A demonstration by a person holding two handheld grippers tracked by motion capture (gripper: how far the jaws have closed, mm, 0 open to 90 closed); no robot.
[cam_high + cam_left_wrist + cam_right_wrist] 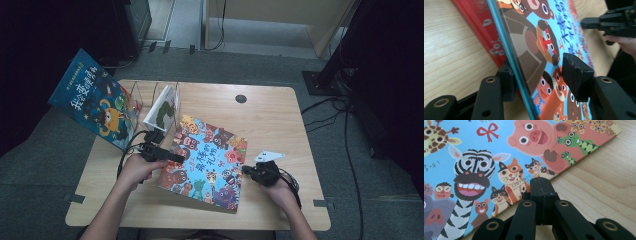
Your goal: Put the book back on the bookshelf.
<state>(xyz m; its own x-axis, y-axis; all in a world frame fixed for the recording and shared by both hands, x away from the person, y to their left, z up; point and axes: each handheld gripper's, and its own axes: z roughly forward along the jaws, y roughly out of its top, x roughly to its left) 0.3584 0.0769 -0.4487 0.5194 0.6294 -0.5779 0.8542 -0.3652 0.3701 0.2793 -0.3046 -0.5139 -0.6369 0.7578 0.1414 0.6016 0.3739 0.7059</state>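
A picture book with a blue cover crowded with cartoon animals lies near the middle of the table, its left edge raised off the wood. The left gripper straddles that raised edge: in the left gripper view 1 jaw sits under the cover and the other above it, partly closed around the edge, though whether both pads press firmly is hard to tell. A red book lies flat beneath, so the lift seems meant to peel the top book away from it.

The right gripper rests at the book's right edge with its jaws fully together and nothing between them; in the right gripper view the closed tips touch the cover's border by the orange cat. That blunt tip likely acts as a stop, keeping the book from sliding right as the left side rises.

At the far left, a clear rack holds 1 white book, and another blue book leans against its left side, so upright filing looks like the goal.
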